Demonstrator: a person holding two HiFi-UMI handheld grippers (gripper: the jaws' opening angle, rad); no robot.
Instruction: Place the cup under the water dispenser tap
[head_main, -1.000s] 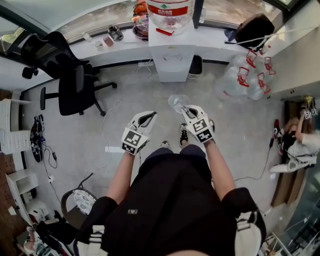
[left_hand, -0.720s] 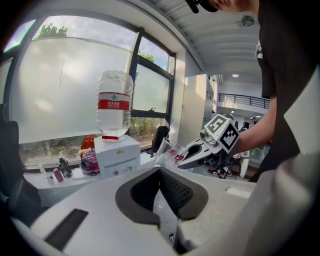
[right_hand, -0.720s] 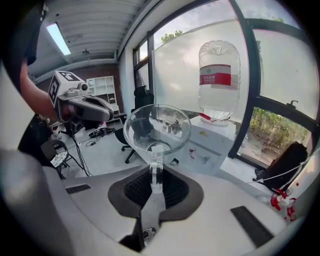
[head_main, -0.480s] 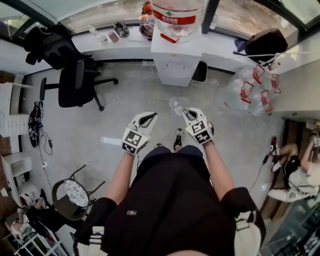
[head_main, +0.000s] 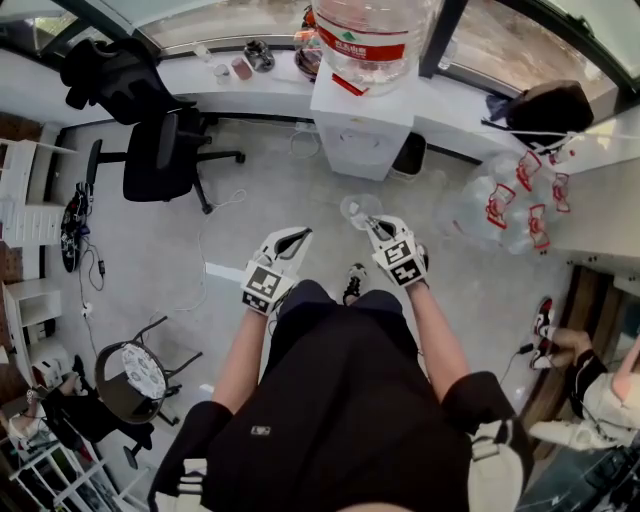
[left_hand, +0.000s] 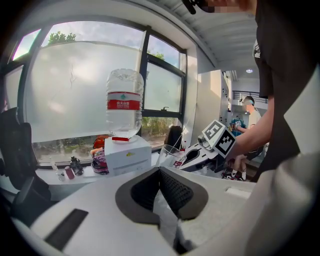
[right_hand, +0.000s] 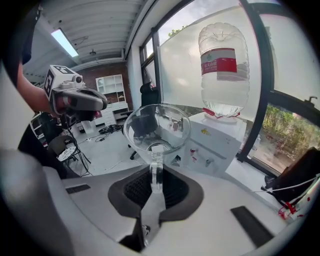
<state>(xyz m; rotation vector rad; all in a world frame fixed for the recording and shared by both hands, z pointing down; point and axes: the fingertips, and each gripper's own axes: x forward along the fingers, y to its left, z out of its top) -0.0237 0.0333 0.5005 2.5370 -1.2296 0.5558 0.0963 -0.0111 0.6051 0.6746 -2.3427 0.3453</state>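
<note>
The white water dispenser (head_main: 358, 130) stands against the window counter (head_main: 250, 85) at the top of the head view, with a big clear bottle (head_main: 372, 35) bearing a red label upended on it. Its taps (right_hand: 206, 162) show as small points on its front face in the right gripper view. A black office chair (head_main: 160, 160) stands to its left on the grey floor (head_main: 250, 215). The person holds both grippers out in front of the body, over the floor and well short of the dispenser. The right gripper (right_hand: 156, 176) is closed to a narrow gap on the handle (right_hand: 156, 167) of a clear glass cup (right_hand: 156, 127). Its dark pads press on the handle from both sides, and the bowl of the cup stands just beyond the fingertips, mouth upward. In that view the cup sits left of and in front of the dispenser, not touching it and not under the taps. In the head view the cup lies between the right gripper and the dispenser, over bare floor. The left gripper (left_hand: 160, 172) is beside the right one and apart from it, its jaws together at the tips with nothing between them. It touches neither the cup nor the dispenser.
</note>
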